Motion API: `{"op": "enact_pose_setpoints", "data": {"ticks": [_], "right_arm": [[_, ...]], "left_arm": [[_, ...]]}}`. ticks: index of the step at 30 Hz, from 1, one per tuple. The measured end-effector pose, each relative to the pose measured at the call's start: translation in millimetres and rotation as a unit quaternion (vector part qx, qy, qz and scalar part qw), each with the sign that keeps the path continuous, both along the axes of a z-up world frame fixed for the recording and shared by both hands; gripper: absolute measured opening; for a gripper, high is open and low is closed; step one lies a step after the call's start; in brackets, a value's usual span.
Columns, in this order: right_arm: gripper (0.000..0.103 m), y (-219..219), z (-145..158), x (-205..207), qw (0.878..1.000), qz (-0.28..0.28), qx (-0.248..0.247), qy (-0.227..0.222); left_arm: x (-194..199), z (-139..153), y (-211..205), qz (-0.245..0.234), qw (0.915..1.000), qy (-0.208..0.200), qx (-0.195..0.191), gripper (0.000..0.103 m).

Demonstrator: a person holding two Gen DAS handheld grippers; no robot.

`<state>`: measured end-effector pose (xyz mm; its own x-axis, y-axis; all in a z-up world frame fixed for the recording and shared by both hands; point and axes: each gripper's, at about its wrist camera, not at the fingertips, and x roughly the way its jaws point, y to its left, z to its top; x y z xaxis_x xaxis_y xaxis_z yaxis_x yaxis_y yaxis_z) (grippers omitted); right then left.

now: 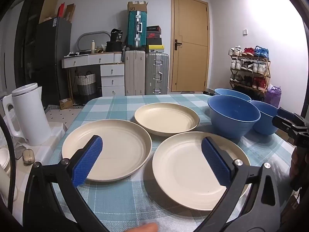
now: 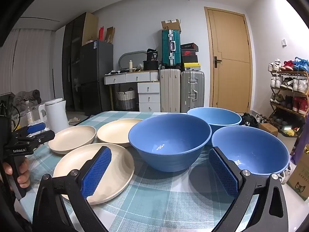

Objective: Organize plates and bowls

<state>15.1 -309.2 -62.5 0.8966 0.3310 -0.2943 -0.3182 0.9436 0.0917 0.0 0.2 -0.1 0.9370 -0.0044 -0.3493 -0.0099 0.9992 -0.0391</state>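
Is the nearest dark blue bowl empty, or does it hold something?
Empty. The right wrist view looks into the dark blue bowl and shows a bare inside with only a light reflection at the bottom.

Residential room — stacked suitcases (image 1: 146, 71), shoe rack (image 1: 250, 71), fridge (image 2: 95, 73), checked tablecloth (image 1: 119, 197) — a lived-in home.

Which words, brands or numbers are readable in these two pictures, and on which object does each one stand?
"GenRobot.AI": on the black body of the left gripper, seen from the right wrist.
"SF": on the cardboard box above the teal suitcase.
"36": on the black bag on the desk.
Swoosh logo without words: on the shoe box.
Too small or blurred: fridge sticker, green carton, other shoe boxes.
Plates and bowls: no text.
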Motion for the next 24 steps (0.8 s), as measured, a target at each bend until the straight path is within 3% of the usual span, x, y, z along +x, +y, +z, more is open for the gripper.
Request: {"op": "enact_pose_setpoints", "data": {"ticks": [24], "right_arm": [[0.103, 0.1, 0.3, 0.2, 1.0, 0.001, -0.005, 0.007]], "left_arm": [[-0.1, 0.0, 0.0, 0.001, 1.0, 0.0, 0.002, 0.102]]}}
